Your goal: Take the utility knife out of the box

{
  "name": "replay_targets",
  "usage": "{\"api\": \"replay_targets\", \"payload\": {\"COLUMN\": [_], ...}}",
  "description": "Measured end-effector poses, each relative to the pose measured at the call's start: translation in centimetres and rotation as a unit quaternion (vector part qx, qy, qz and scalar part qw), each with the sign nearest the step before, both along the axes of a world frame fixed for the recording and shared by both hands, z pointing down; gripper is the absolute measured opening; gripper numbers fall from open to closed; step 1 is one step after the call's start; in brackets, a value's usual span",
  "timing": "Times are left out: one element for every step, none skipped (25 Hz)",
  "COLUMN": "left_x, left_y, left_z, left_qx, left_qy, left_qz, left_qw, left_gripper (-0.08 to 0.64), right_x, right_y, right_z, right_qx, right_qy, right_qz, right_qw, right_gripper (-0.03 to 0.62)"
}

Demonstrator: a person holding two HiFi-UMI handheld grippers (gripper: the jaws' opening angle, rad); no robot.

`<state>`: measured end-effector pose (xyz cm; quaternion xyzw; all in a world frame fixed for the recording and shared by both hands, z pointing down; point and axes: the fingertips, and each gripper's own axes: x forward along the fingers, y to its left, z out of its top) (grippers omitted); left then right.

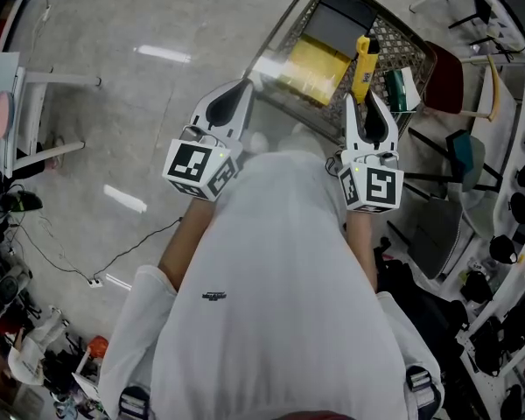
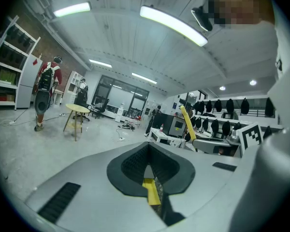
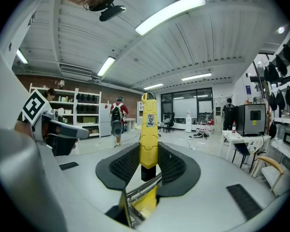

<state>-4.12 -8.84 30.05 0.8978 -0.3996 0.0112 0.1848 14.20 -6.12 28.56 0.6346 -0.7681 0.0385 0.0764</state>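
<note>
- The utility knife points away from the person over the right part of the wire box, clamped in the right gripper's fingers.
- The left gripper hovers by the box's left rim, fingers pressed together, empty.
- Open floor lies to the left.

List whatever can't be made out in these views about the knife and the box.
- Utility knife: whether the blade is out or retracted. It is tiny in the head view and seen end-on in the right gripper view.
- Box: its near rim, in the head view, hidden partly behind the left gripper, the right gripper and the person's shirt.
- Green object in the box: too small to identify in the head view.
</note>
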Motion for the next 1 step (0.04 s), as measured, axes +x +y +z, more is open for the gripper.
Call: {"api": "replay_targets", "payload": {"left_x": [-0.05], "left_y": [-0.03], "left_z": [-0.02], "left_qx": [0.000], "left_qy": [0.000], "left_qz": [0.000], "left_qw": [1.0000], "left_gripper": [0.002], "right_x": [-0.01], "right_y": [-0.01], "right_z": [0.00], "right_qx": [0.000], "right_qy": [0.000], "right_qz": [0.001], "right_qw": [1.000], "right_gripper": [0.106]}}
